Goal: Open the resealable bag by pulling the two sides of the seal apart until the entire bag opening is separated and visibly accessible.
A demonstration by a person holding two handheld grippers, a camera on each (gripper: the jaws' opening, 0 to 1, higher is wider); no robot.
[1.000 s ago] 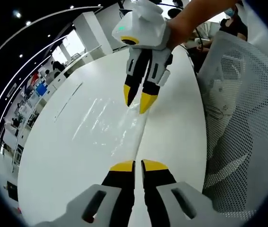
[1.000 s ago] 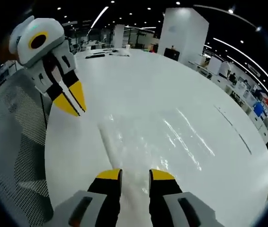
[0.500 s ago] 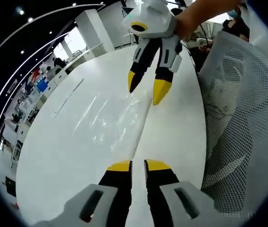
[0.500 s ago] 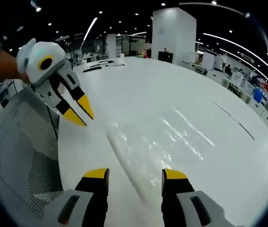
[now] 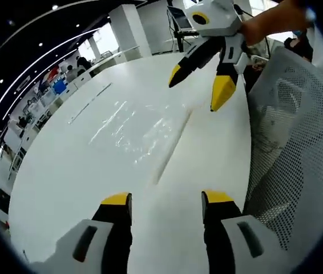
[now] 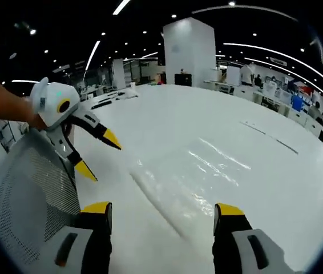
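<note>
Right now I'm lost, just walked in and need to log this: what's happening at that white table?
A person holds a two-jaw tool in each hand above a clear resealable bag lying flat on the white table. Both tools are open and hold nothing: the left tool and the right tool each hover over the bag's long seal edge without touching it. A mesh chair stands beside the table. The bag looks flat, with no opening visible.

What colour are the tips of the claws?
Yellow tips on black fingers, clearest on the right claw in the left gripper view.
</note>
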